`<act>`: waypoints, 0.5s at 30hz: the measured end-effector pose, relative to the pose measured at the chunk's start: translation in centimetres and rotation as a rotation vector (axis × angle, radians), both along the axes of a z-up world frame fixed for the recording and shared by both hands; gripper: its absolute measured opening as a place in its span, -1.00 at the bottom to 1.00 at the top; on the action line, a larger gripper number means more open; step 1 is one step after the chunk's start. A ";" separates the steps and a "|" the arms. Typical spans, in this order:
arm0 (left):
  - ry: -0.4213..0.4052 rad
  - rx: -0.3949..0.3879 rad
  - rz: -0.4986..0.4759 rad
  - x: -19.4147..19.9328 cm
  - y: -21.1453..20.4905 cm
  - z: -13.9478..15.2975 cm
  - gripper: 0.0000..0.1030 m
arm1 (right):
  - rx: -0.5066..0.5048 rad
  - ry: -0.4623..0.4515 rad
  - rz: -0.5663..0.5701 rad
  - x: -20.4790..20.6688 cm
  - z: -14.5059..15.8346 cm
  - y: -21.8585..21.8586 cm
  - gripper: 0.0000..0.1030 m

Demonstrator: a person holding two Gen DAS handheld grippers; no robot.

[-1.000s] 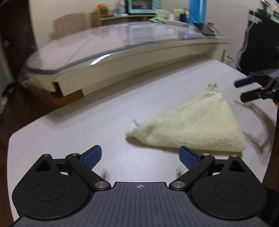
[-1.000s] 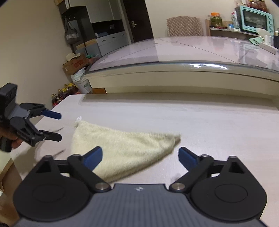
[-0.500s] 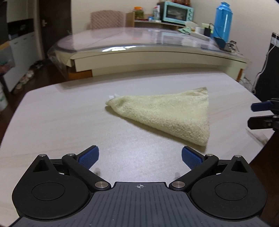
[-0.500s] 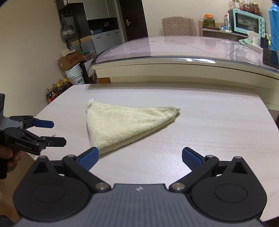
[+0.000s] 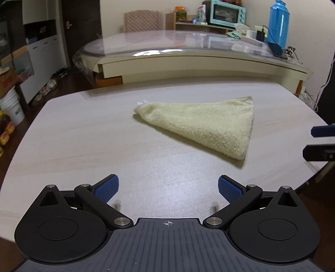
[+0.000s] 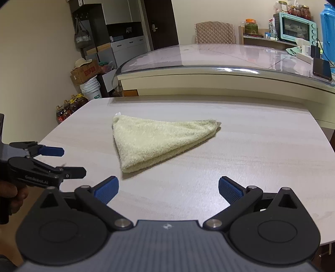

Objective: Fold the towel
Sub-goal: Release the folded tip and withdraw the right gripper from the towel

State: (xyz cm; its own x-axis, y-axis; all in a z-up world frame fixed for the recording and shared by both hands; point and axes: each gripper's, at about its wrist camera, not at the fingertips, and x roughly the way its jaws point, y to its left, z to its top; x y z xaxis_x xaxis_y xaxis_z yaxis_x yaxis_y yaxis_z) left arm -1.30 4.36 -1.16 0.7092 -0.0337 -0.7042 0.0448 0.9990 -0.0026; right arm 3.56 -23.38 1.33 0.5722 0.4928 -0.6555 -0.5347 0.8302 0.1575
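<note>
I see the towel (image 5: 206, 123) lying flat on the pale wooden table (image 5: 83, 134), folded into a cream triangle, roughly mid-table and apart from both tools. A small white tag (image 6: 117, 113) sticks out at its far left corner; I cannot read anything on it.

My left gripper (image 5: 167, 188) has its jaws spread wide with only bare table between the blue pads, short of the towel's near edge. From the right wrist view the same tool (image 6: 69, 162) sits at the left edge of the table, held in a hand (image 6: 11, 195), and its black body carries white lettering that reads "GenRoboLAI" as best I can make out.

My right gripper (image 6: 168, 187) is also spread wide, nothing between the pads, the towel's near corner just beyond its left finger.

Beyond the table stands a larger glass-topped table (image 5: 188, 44), with a teal toaster oven (image 5: 227, 12) and a blue flask (image 5: 278, 23) at the far right. At the far left, cardboard boxes (image 6: 84, 72) bear red print too small to read.
</note>
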 end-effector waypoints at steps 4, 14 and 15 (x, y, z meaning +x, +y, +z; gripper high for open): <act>-0.005 -0.003 0.011 -0.2 -0.1 0.0 1.00 | -0.004 0.002 0.000 -0.1 -0.1 0.1 0.99; -0.010 -0.004 0.005 0.0 0.2 0.1 1.00 | -0.003 0.009 -0.002 0.3 -0.4 0.4 0.99; -0.012 -0.004 0.004 0.0 0.2 0.1 1.00 | -0.003 0.008 -0.003 0.4 -0.4 0.4 0.99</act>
State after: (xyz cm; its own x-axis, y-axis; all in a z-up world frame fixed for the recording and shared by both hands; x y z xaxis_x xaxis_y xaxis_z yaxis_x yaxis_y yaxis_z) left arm -1.29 4.57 -1.07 0.7177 -0.0338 -0.6955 0.0413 0.9991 -0.0059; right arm 3.99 -22.97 0.91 0.5685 0.4895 -0.6612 -0.5313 0.8321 0.1592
